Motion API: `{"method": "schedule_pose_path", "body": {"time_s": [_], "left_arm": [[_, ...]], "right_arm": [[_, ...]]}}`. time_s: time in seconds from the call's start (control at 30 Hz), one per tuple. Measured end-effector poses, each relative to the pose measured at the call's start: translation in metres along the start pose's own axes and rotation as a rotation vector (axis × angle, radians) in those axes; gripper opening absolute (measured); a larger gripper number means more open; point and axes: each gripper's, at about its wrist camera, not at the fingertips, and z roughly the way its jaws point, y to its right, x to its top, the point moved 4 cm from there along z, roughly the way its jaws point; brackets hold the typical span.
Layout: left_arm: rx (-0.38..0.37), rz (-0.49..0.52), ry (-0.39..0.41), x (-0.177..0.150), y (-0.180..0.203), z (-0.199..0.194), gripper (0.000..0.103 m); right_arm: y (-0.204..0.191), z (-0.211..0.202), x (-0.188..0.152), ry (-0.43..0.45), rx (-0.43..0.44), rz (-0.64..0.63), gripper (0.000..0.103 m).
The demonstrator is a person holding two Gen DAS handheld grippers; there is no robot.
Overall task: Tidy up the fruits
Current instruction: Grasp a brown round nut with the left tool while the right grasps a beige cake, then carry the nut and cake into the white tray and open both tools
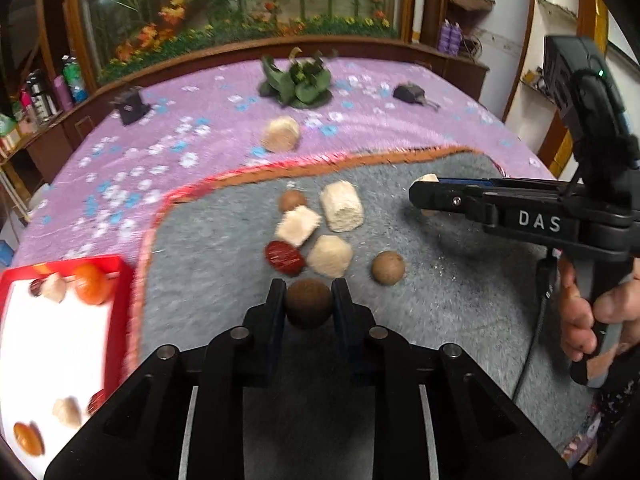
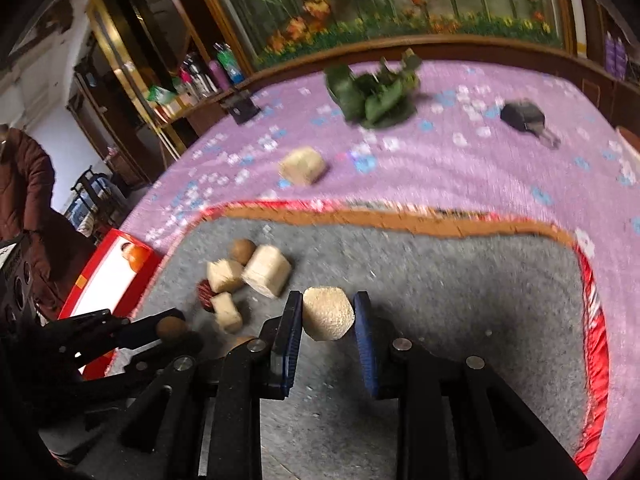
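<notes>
Left wrist view: at lower centre the left hand-held gripper [image 1: 308,292] is clamped on a dark brown round fruit [image 1: 308,306], its two fingers pressing either side. Just above it on the grey mat [image 1: 440,300] lie a red fruit [image 1: 283,257], pale fibrous chunks [image 1: 330,255] and another brown round fruit [image 1: 387,267]. At lower left a red-rimmed white tray [image 1: 60,344] holds an orange fruit [image 1: 93,283], more pale pieces and small reddish ones. At right the right hand-held gripper [image 1: 426,196] grips a pale piece. Right wrist view: at centre the right hand-held gripper [image 2: 328,316] is closed on a pale fibrous chunk [image 2: 328,313] between its blue pads. At lower left the left hand-held gripper [image 2: 172,332] holds the brown fruit [image 2: 171,328], near the tray [image 2: 116,280] at left.
</notes>
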Motion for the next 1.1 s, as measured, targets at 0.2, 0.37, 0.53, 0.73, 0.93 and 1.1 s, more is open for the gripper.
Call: {"method": "schedule_pose_path", "body": {"time_s": [0.2, 0.37, 0.53, 0.73, 0.93, 1.1], "left_arm": [[0.073, -0.061, 0.061, -0.022, -0.039, -0.044, 0.020], [0.150, -0.149, 0.092, -0.041, -0.088, -0.069, 0.020], [0.261, -0.235, 0.104, -0.066, -0.142, -0.088, 0.020], [0.334, -0.290, 0.106, -0.090, -0.186, -0.096, 0.020], [0.350, -0.301, 0.088, -0.104, -0.204, -0.089, 0.021], [0.344, -0.310, 0.079, -0.113, -0.211, -0.086, 0.021]], "right_arm": [[-0.037, -0.003, -0.001, 0.022, 0.065, -0.047, 0.026], [-0.112, 0.005, -0.008, -0.007, 0.155, -0.161, 0.026], [-0.196, 0.027, -0.019, -0.044, 0.238, -0.263, 0.026], [-0.260, 0.044, -0.037, -0.061, 0.299, -0.303, 0.025], [-0.293, 0.064, -0.063, -0.118, 0.304, -0.342, 0.025], [-0.299, 0.076, -0.072, -0.153, 0.290, -0.346, 0.026]]}}
